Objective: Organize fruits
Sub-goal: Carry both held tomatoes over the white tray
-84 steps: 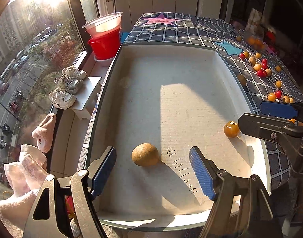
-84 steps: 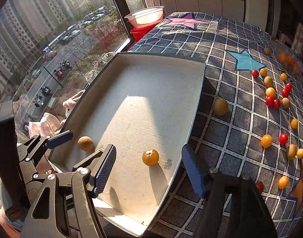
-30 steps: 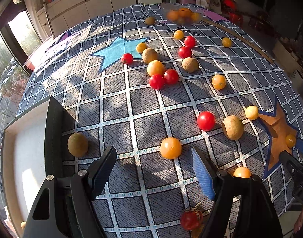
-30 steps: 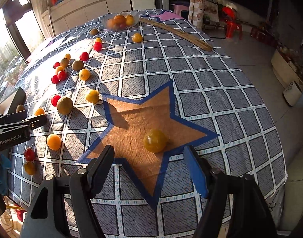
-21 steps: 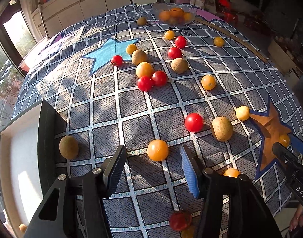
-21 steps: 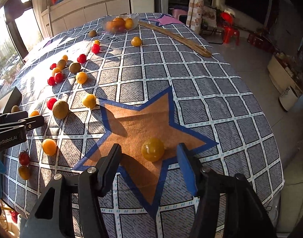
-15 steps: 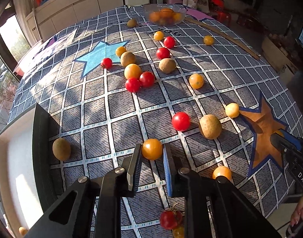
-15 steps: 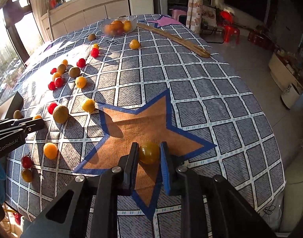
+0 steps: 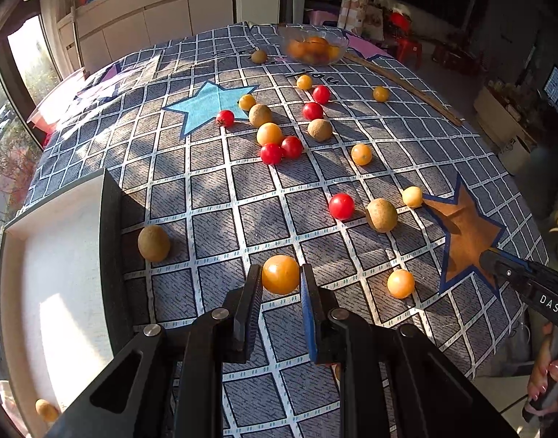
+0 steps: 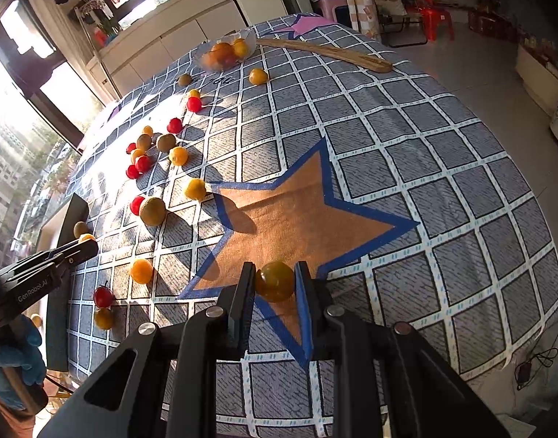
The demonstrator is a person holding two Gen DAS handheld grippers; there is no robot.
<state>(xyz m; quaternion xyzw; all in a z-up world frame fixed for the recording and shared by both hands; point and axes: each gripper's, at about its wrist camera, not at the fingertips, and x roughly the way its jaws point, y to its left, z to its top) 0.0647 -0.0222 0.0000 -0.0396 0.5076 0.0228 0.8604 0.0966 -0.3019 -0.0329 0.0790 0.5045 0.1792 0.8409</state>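
Note:
My left gripper [image 9: 280, 281] is shut on an orange tomato [image 9: 280, 274] above the checked cloth. My right gripper [image 10: 275, 283] is shut on a yellow-brown tomato [image 10: 275, 280] over the orange star [image 10: 297, 215]. The white tray [image 9: 52, 266] lies at the left, with a small brown fruit [image 9: 47, 409] in its near corner. A brown kiwi [image 9: 154, 242] sits just outside the tray wall. Red and orange tomatoes [image 9: 275, 142] and more kiwis [image 9: 381, 214] are scattered over the cloth.
A glass bowl of oranges [image 9: 313, 49] stands at the far edge, with a wooden stick [image 9: 403, 87] to its right. The right gripper's body [image 9: 527, 284] enters at the right. The table edge drops to the floor on the right.
Both grippers moved from the tray out over the cloth, came down around a tomato each and closed on it. Now both tomatoes are held and lifted slightly.

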